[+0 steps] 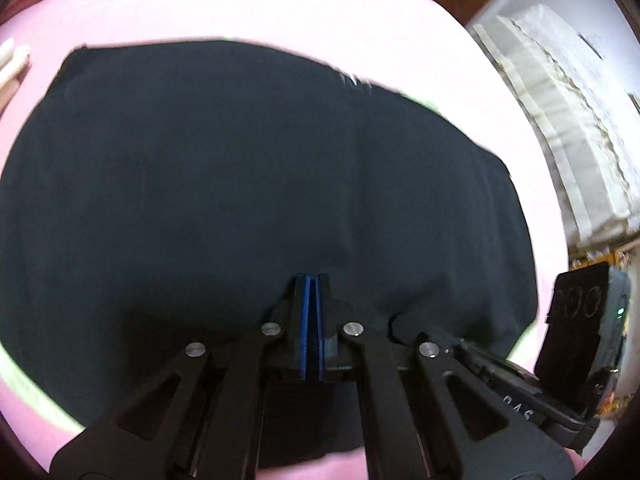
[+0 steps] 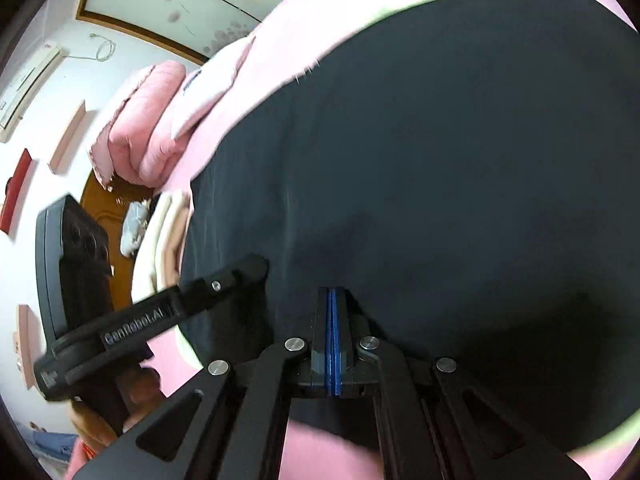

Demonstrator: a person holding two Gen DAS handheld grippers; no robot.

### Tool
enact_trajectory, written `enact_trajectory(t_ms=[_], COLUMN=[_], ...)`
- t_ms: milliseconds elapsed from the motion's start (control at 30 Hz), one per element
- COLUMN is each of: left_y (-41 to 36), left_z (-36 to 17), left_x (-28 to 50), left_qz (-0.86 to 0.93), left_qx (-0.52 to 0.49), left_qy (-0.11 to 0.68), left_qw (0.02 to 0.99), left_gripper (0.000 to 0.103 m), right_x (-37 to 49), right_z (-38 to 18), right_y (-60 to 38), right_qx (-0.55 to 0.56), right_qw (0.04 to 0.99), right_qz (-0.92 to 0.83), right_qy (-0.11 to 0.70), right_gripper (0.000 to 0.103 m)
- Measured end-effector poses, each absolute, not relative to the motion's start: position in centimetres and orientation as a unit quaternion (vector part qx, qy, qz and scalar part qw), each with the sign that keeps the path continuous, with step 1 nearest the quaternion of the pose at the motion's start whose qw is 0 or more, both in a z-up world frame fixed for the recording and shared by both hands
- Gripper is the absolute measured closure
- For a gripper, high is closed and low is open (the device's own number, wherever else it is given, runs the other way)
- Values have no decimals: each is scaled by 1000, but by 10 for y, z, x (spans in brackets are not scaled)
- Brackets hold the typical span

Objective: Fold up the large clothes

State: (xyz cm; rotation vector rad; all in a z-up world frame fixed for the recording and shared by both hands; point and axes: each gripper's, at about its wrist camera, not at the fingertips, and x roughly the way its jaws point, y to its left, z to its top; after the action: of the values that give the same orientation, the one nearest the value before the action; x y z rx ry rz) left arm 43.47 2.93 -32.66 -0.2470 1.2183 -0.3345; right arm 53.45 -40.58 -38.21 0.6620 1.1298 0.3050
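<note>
On the pink bed sheet (image 1: 280, 8) the black garment (image 1: 240, 180) lies spread, both the left gripper (image 1: 312, 280) and right gripper (image 2: 335, 292) at 6 o'clock, blue pads together, seemingly pinching its near edge.

Bedroom: pink bed sheet (image 1: 280, 8), folded quilt (image 2: 144, 120) (pink), wooden door (image 2: 108, 216).

Both wrist views close above – shared garment (image 1: 240, 184)
</note>
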Motion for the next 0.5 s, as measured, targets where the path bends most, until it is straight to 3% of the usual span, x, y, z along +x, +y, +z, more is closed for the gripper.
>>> enact_trajectory(t_ms=[267, 500], left_y=[12, 13], left_z=[-341, -344], left_x=[483, 479], left_qz=[-118, -94], left_qx=[-60, -26], left_qy=[533, 501], left_qw=[836, 860], left_gripper=[102, 102], right_x=[647, 703], right_z=[-403, -414], right_y=[-407, -477], right_qx=[242, 237], right_qw=[819, 816], right_qz=[134, 158], right_qy=[502, 503], right_gripper=[103, 103])
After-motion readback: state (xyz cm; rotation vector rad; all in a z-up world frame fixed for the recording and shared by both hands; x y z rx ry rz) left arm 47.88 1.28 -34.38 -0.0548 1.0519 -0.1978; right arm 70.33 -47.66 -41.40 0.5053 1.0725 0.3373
